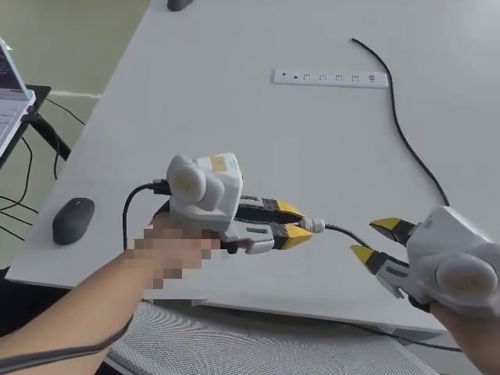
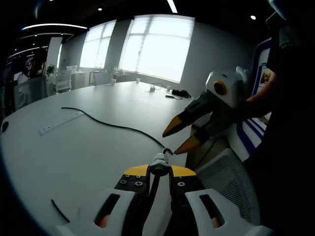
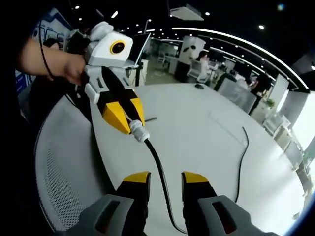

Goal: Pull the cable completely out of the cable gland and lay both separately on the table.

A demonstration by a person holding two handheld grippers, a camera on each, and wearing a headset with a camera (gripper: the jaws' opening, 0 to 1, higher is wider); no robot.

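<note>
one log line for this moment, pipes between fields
left gripper: shut on cable gland | right gripper: open, cable between jaws | cable: not yet out of gland, trails over table

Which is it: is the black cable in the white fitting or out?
In. The cable enters the cable gland, which the left gripper clamps; no gap shows between them.

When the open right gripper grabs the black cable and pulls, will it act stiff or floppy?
Probably floppy: the cable snakes in loose curves across the table and droops from the cable gland. Likely light, being thin beside that gland. Its smooth-looking jacket may slip in the right gripper unless clamped firmly.
</note>
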